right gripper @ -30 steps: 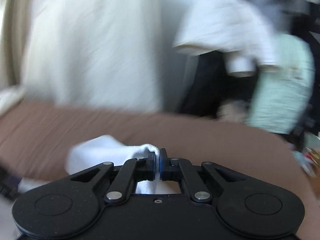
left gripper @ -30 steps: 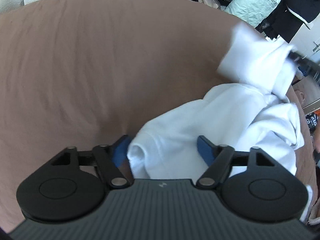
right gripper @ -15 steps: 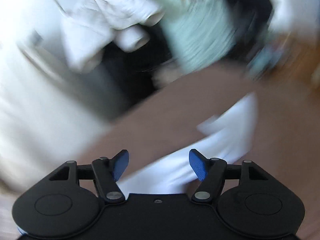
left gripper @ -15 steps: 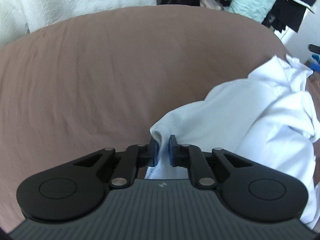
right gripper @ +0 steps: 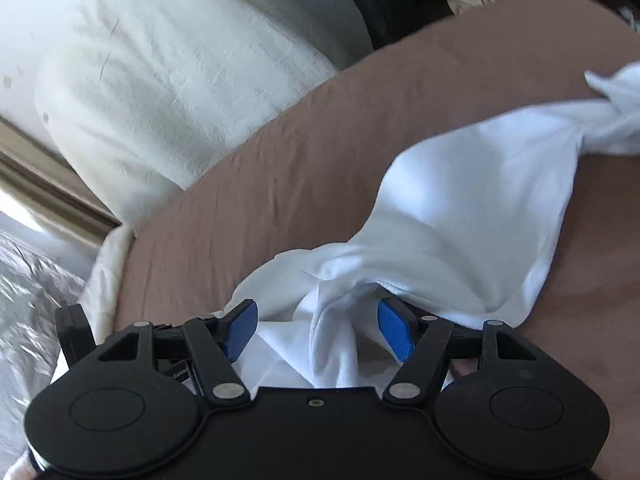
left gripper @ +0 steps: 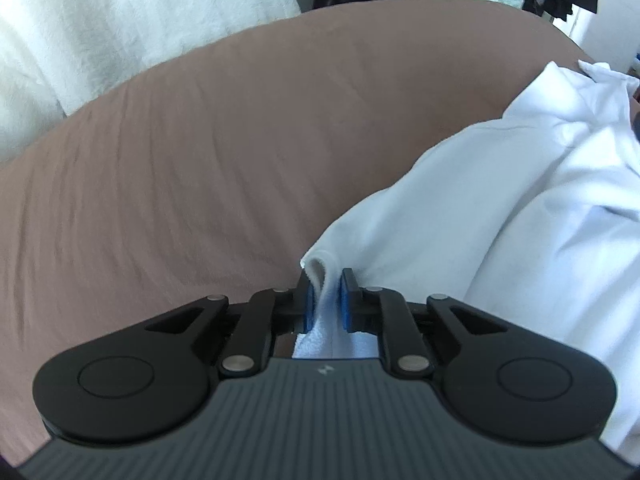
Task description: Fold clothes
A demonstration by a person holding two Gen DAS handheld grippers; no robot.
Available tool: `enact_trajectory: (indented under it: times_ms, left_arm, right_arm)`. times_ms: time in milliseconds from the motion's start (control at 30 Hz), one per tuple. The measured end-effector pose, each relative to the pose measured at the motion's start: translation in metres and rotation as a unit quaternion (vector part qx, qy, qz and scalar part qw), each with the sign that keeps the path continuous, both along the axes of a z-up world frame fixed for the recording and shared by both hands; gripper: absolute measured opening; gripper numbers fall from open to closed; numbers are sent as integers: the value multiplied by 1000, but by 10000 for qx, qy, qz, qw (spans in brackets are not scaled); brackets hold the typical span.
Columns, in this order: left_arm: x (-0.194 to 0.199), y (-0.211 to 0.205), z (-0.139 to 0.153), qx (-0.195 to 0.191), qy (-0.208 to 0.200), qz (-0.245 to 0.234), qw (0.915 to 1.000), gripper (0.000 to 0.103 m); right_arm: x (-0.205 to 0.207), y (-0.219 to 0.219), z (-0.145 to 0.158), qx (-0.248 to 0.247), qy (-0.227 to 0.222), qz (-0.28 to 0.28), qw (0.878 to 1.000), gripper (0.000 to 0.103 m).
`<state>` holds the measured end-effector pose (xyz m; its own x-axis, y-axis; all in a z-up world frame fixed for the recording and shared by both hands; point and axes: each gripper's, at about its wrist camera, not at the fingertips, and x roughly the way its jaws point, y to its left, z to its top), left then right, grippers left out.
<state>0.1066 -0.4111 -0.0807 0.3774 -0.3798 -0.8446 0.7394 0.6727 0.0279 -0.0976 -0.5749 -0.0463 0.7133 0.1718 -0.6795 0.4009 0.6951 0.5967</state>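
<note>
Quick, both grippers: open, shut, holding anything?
Left gripper: shut on a hem fold of the white garment.
Right gripper: open, holding nothing; bunched white cloth lies between the blue pads, ungripped.

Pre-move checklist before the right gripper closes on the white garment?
1. Left gripper shut on garment edge: ok.
2. Right gripper open: ok.
3. Cloth between the right gripper's pads: ok, a bunched fold.
4. Single layer there: cannot tell.
5. Garment flat on the brown bedsheet: not ok, crumpled.
6. Bedsheet beside garment clear for spreading: ok.
</note>
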Motion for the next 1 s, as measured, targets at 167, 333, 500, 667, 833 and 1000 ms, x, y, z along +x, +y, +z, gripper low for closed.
enact_trajectory:
  times_ms: [167,333,500,667,833,1000]
  left_arm:
    - [-14,-4,7,107,-427,86,9990,7]
    - [-52,-1,16,506,-2054,-491,9761,5]
    - [-61,20,34,303,-2764,-632,9585,5]
    - [-47,55,70,136,-3510,-227,9360,5]
    - [-9,88,135,-279,-4602,568,8856,5]
    - [45,118,173,-265,-4829,1898,8544,7]
  right_arm:
    - [-1,13,5,-394,-24,637,9972,72]
    - [27,27,-20,-806,181,353,9960,17]
    - [55,43,-21,-1607,62,633,9849,15]
    - [58,64,25,-2639,-682,822,9586,13]
    - [102,75,104,-3657,-1640,978,9109,10]
    - [164,88,153,-3854,-2804,996,8734,24]
